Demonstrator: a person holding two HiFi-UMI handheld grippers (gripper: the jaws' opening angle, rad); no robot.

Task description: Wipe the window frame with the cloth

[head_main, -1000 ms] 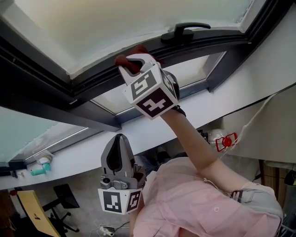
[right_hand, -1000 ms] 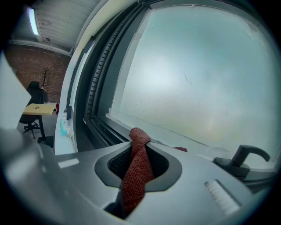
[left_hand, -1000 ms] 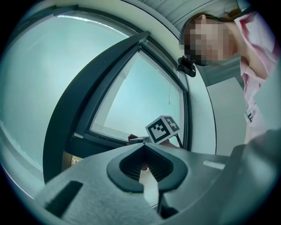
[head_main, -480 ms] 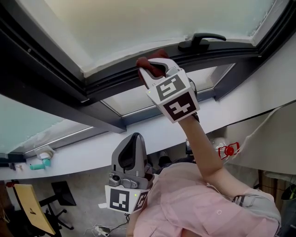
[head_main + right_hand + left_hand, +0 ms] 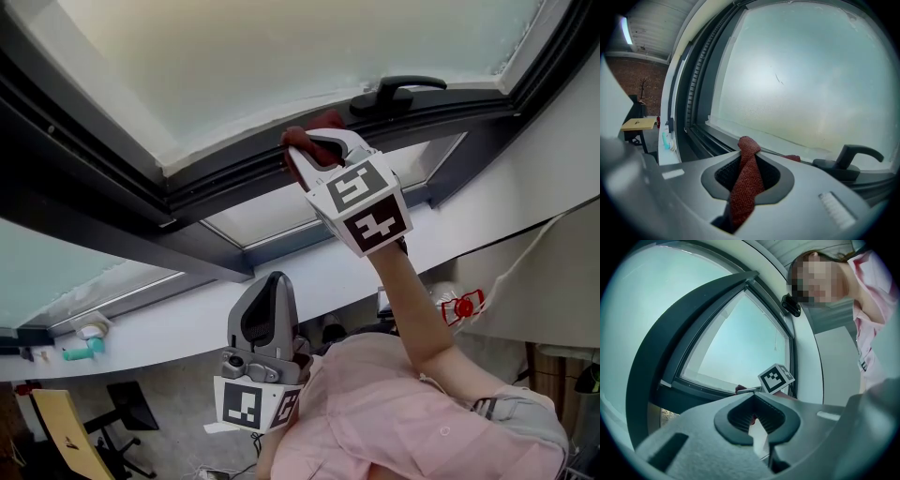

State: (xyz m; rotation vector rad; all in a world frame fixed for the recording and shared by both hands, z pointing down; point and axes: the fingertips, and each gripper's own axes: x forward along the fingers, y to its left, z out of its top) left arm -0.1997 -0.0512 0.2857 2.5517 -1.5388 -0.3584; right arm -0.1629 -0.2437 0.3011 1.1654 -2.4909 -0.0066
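- My right gripper (image 5: pixel 317 148) has its fingers clamped on the red cloth (image 5: pixel 746 180), with a narrow twist of it bunched between the pads. The cloth's free end presses on the lower rail of the dark window frame (image 5: pixel 216 178), just beside the handle (image 5: pixel 398 89).
- My left gripper (image 5: pixel 264 292) hangs low by my chest, well below the frame, its fingers closed together on nothing.
- The handle is the nearest hazard. A stroke carried further toward that end of the rail would likely knock my gripper against it or snag the cloth.
- Only a thin fold is held, so a hard drag along the rail's channels could pull it from the pads — then bare plastic would rub the frame.
- My arm is stretched up, so pressure could drift onto the frosted pane (image 5: pixel 281 56) and smear the glass instead.
- The frame looks smooth and dark with stepped grooves, but I can't tell from here whether dirt sits in them.
- A white sill (image 5: pixel 487 220) runs beneath the window, with a small teal thing (image 5: pixel 80 349) near its left end.
- Further off, the room shows a brick wall.
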